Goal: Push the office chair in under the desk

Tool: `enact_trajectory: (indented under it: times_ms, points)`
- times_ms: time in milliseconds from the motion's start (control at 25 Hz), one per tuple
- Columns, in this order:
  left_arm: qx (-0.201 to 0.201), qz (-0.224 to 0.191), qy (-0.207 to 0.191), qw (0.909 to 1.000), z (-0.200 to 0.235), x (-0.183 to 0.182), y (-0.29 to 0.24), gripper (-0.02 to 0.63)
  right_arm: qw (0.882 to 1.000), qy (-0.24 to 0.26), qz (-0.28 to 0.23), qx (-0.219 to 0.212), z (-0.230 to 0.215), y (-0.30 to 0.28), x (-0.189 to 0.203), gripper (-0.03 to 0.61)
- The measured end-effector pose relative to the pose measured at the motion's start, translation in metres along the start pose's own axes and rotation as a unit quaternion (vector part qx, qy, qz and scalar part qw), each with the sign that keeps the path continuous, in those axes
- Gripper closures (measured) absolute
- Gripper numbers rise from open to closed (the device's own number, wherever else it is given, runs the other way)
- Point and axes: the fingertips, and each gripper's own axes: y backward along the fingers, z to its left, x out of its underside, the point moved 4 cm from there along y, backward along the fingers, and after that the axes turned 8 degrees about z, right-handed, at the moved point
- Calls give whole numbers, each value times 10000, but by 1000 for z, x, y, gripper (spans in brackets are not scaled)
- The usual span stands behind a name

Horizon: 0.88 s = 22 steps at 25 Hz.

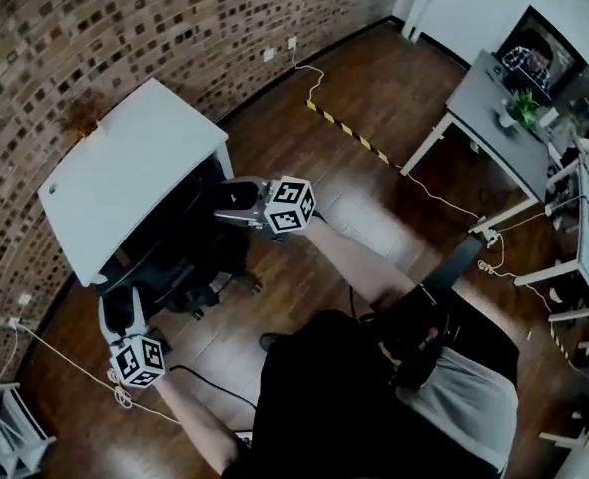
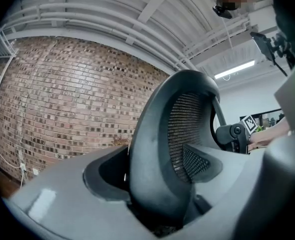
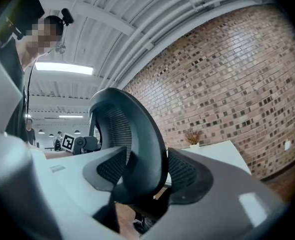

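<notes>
A black office chair (image 1: 190,257) stands at the near edge of a white desk (image 1: 125,168), partly under it. My left gripper (image 1: 123,307) is at the chair's left side and my right gripper (image 1: 225,203) at its right. In the left gripper view, the mesh backrest (image 2: 160,144) has its rim filling the gap of my left gripper (image 2: 152,186). In the right gripper view, the other edge of the backrest (image 3: 142,134) sits tight between the pads of my right gripper (image 3: 142,179). The desk top (image 3: 212,151) shows behind it.
A brick wall (image 1: 175,18) runs behind the desk. Yellow-black tape (image 1: 349,130) and a cable (image 1: 444,200) cross the wooden floor. A grey desk with a plant (image 1: 494,108) stands at the right, and a white rack (image 1: 0,427) at the bottom left.
</notes>
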Motion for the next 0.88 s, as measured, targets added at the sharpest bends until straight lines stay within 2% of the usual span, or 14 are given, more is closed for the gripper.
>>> enact_trajectory:
  times_ms: [80,240,600,680,760,880]
  points:
    - [60,-26,26,10000,-13,16,-3,184,10000,11,0,-51,0,10,5,333]
    - [185,23,21,9998,-17,22,-8,184,10000,-4,-30,-4,1,15,8,334]
    - [251,75,-113,9996,-19,-7,-7,184,9999,-40,-111,-40,5,17,-12,336]
    - [315,105,-231,9992,-26,-21,-20,183,9998,-22,-197,-26,-4,26,-23,336]
    - [451,133,-369,9982,-26,-44,-44,183,9995,-40,-325,24,-13,32,-52,336]
    - [381,301,-362,9982,4,-66,-85,183,9991,-170,-368,-77,-42,-1,-90,338]
